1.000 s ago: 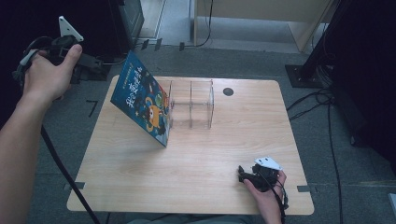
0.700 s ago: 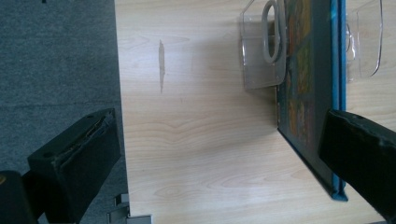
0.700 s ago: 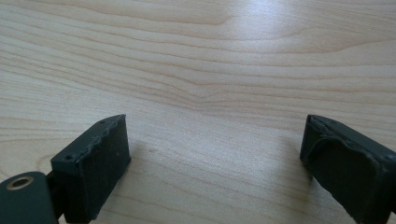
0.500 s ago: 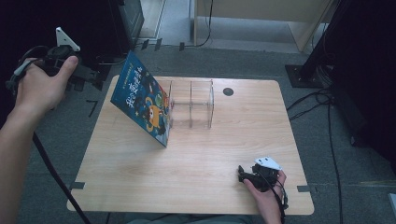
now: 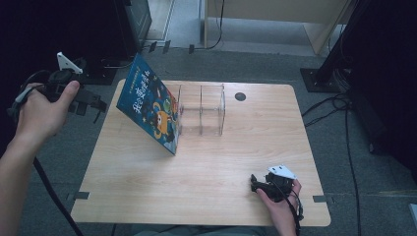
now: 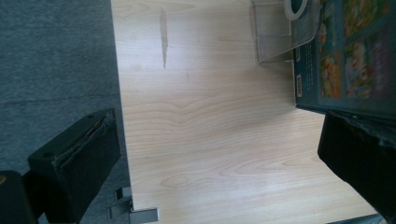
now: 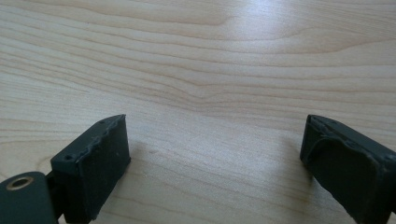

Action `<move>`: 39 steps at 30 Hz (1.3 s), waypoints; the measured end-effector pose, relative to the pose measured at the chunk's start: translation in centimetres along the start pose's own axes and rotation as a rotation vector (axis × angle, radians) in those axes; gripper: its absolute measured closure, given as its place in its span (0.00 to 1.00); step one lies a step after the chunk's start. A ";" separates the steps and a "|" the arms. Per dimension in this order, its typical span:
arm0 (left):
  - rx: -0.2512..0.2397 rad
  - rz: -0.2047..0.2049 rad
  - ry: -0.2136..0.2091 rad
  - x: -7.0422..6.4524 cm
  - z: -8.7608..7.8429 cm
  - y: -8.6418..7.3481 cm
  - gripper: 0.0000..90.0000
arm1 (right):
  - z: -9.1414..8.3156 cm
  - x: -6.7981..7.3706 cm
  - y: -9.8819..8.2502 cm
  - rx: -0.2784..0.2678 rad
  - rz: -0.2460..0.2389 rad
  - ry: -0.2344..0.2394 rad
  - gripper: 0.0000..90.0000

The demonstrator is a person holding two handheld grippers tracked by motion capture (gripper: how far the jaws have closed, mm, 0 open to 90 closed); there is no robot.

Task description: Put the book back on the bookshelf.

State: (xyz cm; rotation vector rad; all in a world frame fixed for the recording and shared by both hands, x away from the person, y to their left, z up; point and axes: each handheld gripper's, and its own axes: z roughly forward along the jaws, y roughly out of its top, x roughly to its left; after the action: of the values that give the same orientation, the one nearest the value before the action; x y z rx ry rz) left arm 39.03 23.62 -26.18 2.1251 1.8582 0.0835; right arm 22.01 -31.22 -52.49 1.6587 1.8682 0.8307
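Pale wood grain runs under the right gripper [image 5: 259, 184], parked low at the near right of the table [image 5: 147, 196], jaws spread wide with nothing between them, the hand [image 5: 281, 201] behind it resting at the table's front edge; it has not shifted over the past second. Farther in, the book [image 5: 150, 105] stands tilted on its lower edge, its blue illustrated cover leaning against the left end of the clear rack [image 5: 201, 115], exactly as it leaned a second ago. Farthest off, the left gripper [image 5: 91, 101] has drawn back from the book and now hangs beyond the table's left edge, over the grey floor [image 5: 88, 142], the left hand [image 5: 42, 115] raised and wrapped round its handle, forearm reaching in from the bottom left. Its own camera shows both jaws set far apart and empty, the book's corner [image 6: 345, 56] ahead of the one jaw. The retreat suggests the book has been let go and propped, not yet slotted into the rack, so the placing looks unfinished.
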 end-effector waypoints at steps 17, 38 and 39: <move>0.022 0.030 -0.029 0.1 5.4 -4.1 0.00 | 0.0 0.0 0.0 0.000 -0.001 0.001 0.08; -0.003 0.058 -0.090 -0.7 10.8 -8.6 0.00 | 0.0 0.0 0.0 0.000 -0.002 0.001 0.08; -0.007 0.057 -0.099 -0.7 11.1 -8.9 0.00 | 0.0 0.0 0.0 0.000 -0.001 0.001 0.08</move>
State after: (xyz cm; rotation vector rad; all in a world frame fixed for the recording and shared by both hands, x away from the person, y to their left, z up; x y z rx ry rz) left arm 33.18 21.69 -39.02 2.1374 1.7393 -0.0022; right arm 22.00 -31.24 -52.50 1.6571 1.8700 0.8311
